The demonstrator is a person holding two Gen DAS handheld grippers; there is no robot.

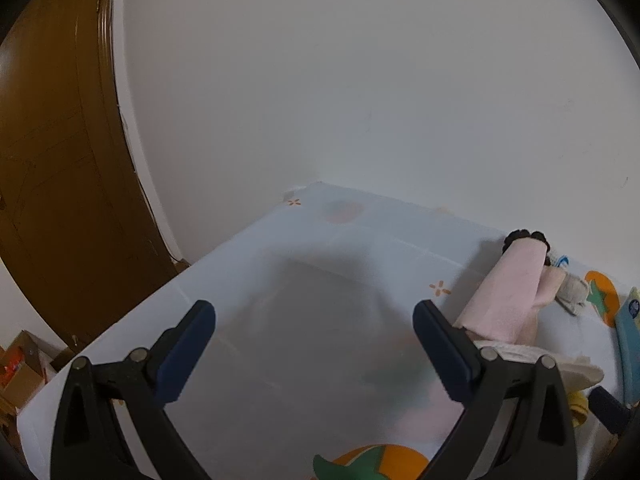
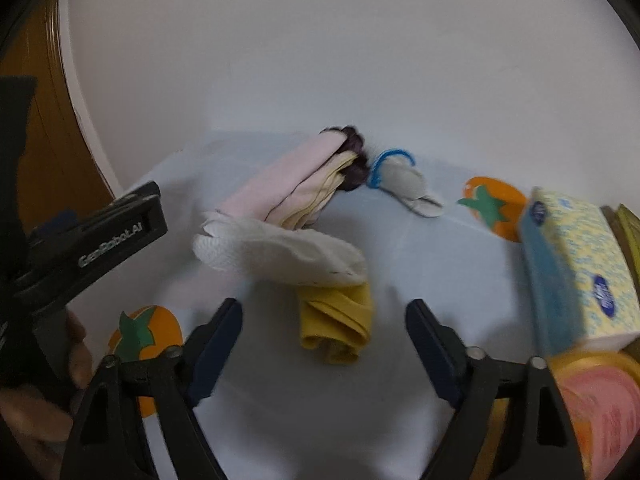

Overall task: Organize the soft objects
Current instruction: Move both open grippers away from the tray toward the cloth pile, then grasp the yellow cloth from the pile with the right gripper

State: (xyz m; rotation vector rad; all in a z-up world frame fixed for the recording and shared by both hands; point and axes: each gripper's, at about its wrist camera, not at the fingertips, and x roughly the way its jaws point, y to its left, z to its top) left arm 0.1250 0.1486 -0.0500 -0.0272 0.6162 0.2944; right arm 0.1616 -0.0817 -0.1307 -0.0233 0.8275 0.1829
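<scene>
In the right wrist view a pink folded cloth [image 2: 276, 188] with a dark scrunchie [image 2: 354, 160] at its far end lies on the table. A white towel [image 2: 280, 254] lies in front of it, and a yellow cloth [image 2: 336, 322] in front of that. A grey cloth with a blue band [image 2: 404, 178] lies further back. My right gripper [image 2: 324, 320] is open, empty, just before the yellow cloth. My left gripper [image 1: 314, 320] is open and empty over bare tablecloth; the pink cloth [image 1: 504, 292] and white towel [image 1: 560, 364] are to its right.
The table has a pale cloth with orange fruit prints [image 2: 492, 204]. A tissue box [image 2: 576, 272] stands at the right, a pink and yellow container [image 2: 600, 404] in front of it. A white wall backs the table. A brown wooden door [image 1: 56, 160] is at the left.
</scene>
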